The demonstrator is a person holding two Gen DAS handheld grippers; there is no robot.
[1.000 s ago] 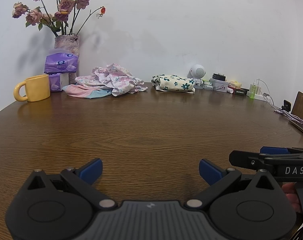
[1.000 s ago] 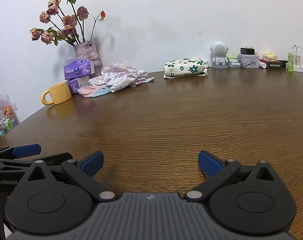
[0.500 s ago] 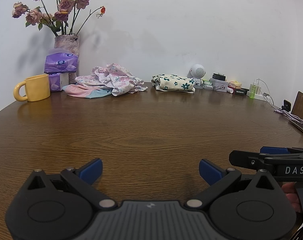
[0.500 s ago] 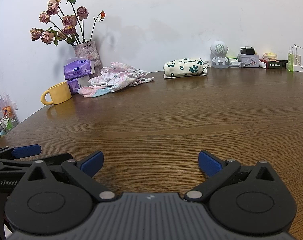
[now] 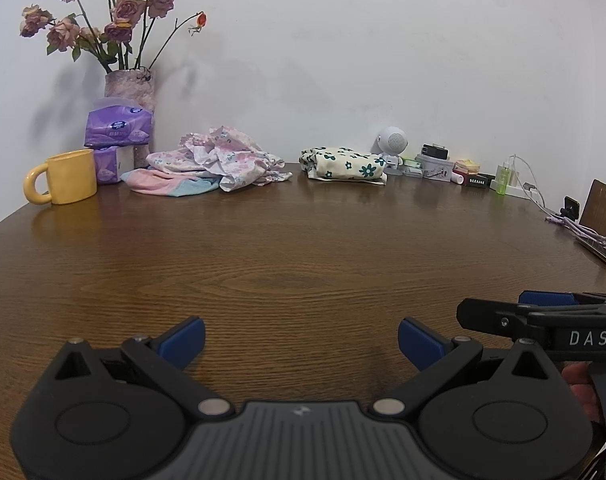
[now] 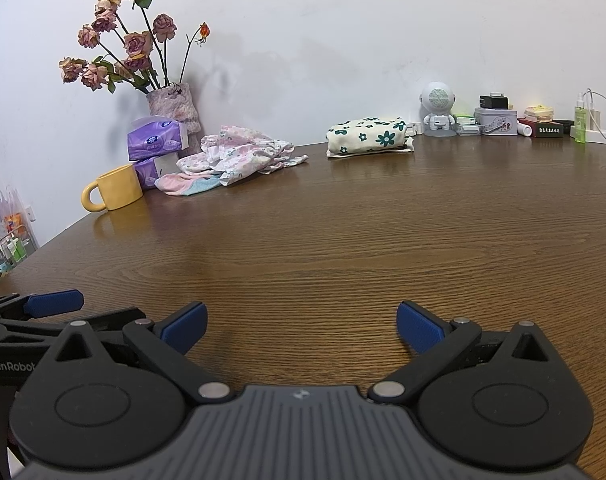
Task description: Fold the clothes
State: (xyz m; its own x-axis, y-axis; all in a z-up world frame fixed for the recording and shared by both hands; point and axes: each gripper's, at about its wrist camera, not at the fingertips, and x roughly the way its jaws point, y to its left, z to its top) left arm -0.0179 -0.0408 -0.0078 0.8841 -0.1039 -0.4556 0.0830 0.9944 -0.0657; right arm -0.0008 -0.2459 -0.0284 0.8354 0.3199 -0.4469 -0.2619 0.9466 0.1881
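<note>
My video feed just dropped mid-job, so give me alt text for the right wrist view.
The right gripper is open and empty, low over a bare stretch of the wooden table. At the far edge lie a crumpled pink floral garment and, to its right, a folded cream garment with green flowers. The left gripper shows at the left edge, beyond it a yellow mug.

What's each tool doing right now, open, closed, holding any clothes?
Left tool: open, holding nothing, low over the bare table.
Right tool: open, holding nothing, also over bare wood.
</note>
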